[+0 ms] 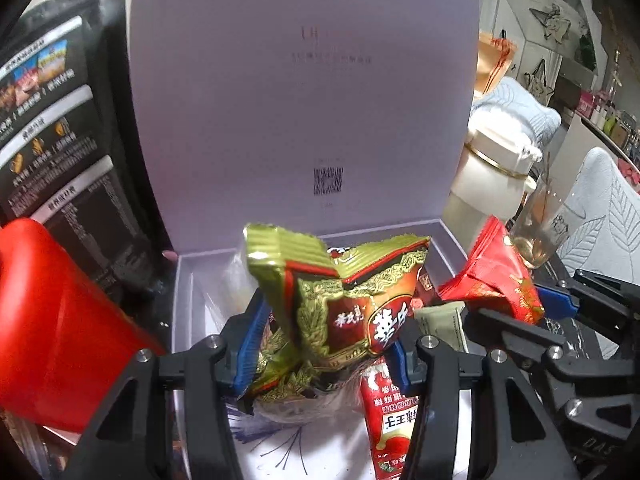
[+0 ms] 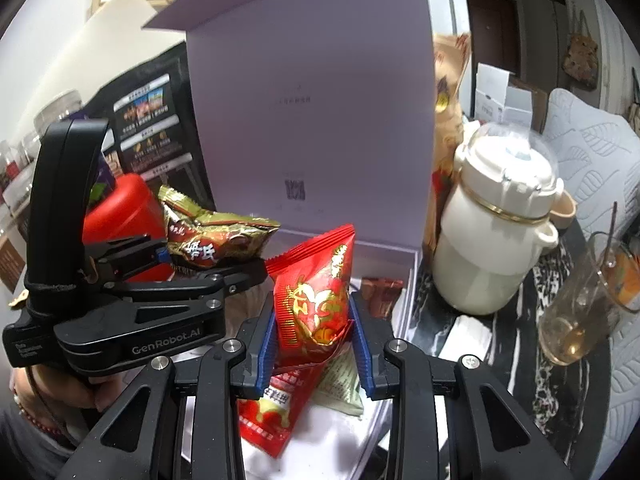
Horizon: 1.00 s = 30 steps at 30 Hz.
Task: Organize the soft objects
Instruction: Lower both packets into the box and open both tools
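Left wrist view: left gripper (image 1: 320, 344) clamped on a green-gold snack packet (image 1: 344, 296) above the open lilac box (image 1: 436, 236), which already holds a long red sachet (image 1: 390, 412) and a pale packet (image 1: 444, 324); could snag or spill the crowded contents if let go carelessly. Right wrist view: right gripper (image 2: 316, 344) pinched on a red snack packet (image 2: 316, 288) over the same box (image 2: 412, 276), near a glass (image 2: 580, 316) and a cream jug (image 2: 492, 240), liable to be knocked by a wide swing.

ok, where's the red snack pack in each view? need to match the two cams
Left wrist: red pack at right of centre, pinched in the right claw, beside the box's right wall.
Right wrist: red pack bottom centre, upright between that claw's blue pads.
Shared landmark: the open lilac lid standing behind it.
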Motion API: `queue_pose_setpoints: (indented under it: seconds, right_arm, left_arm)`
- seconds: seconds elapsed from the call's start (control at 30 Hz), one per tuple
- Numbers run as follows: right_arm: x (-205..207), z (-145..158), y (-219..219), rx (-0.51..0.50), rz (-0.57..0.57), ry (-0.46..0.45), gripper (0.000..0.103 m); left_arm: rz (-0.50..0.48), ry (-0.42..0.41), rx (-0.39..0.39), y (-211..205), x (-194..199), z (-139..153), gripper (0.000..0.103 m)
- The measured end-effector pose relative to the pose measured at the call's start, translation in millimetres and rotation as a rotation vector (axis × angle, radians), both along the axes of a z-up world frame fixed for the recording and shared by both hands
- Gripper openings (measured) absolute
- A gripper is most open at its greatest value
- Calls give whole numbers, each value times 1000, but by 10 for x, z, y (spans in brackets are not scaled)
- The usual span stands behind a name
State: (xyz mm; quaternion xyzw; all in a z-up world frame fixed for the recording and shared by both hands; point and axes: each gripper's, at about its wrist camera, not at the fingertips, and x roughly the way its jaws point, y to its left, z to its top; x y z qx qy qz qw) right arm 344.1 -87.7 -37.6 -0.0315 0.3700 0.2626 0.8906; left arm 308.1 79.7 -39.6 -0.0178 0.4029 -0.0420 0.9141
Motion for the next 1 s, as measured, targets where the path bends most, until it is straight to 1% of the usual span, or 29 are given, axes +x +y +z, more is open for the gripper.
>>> queue_pose_setpoints:
  seconds: [0.23, 0.4, 0.5, 0.63, 0.8, 0.87, 1.0]
  right_arm:
    - [63, -183, 67, -33, -9, 39, 33]
    - [111, -262, 84, -46, -19, 58, 33]
    - [158, -290, 116, -63, -31, 58, 33]
    - [188, -346, 121, -76, -39, 73, 33]
    - [249, -421, 175, -92, -55, 98, 33]
    - [278, -428, 183, -98, -62, 97, 35]
    - [322, -396, 195, -117, -68, 88, 35]
  left_arm:
    - [-2, 15, 61, -128, 78, -72, 51]
    - [6, 29, 76, -206, 124, -147, 51]
    - [15, 57, 84, -247, 178, -233, 51]
    - [12, 61, 92, -267, 208, -226, 51]
    - [2, 72, 122, -356, 262, -246, 52]
    - [0, 75, 133, -394, 285, -246, 52]
    - [-4, 82, 145, -443, 321, -248, 52]
